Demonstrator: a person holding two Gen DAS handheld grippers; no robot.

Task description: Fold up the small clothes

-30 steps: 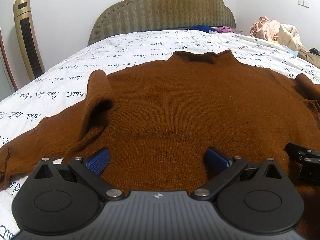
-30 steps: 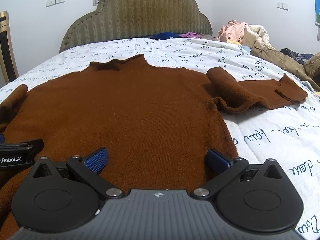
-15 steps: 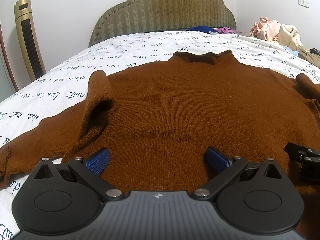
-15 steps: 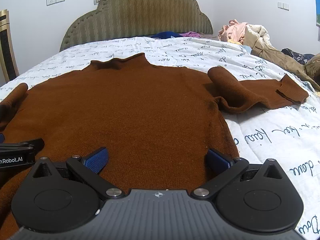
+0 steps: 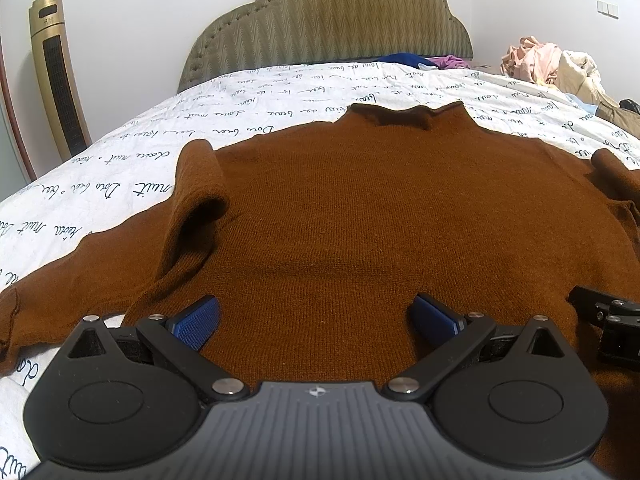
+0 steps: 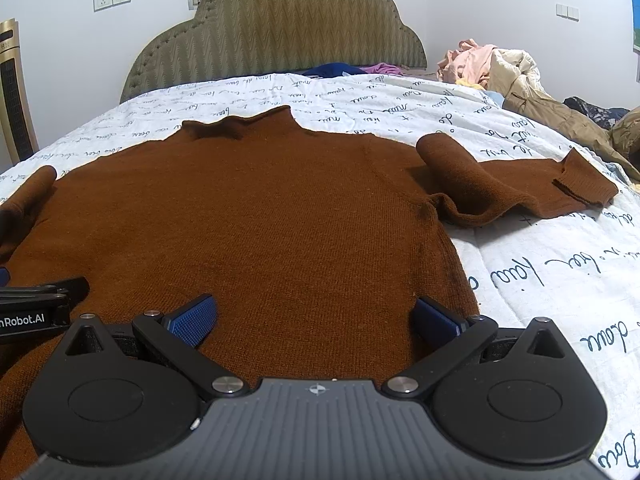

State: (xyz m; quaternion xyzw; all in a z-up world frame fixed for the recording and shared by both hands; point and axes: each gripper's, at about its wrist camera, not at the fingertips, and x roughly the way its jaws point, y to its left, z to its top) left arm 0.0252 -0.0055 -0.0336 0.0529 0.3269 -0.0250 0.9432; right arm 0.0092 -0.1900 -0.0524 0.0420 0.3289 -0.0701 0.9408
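Observation:
A brown knitted sweater [image 5: 380, 208] lies flat on the bed, collar toward the headboard; it also shows in the right wrist view [image 6: 260, 208]. Its left sleeve [image 5: 196, 200] is bunched and trails to the left; its right sleeve [image 6: 516, 188] lies out to the right. My left gripper [image 5: 316, 316] is open and empty, low over the hem's left part. My right gripper [image 6: 314, 316] is open and empty over the hem's right part. The right gripper's finger shows at the edge of the left wrist view [image 5: 608, 316].
The bed has a white cover with black script [image 6: 540, 272] and a padded olive headboard [image 5: 332, 20]. A pile of clothes [image 6: 504, 68] lies at the far right. A gold tower fan [image 5: 56, 72] stands by the left wall.

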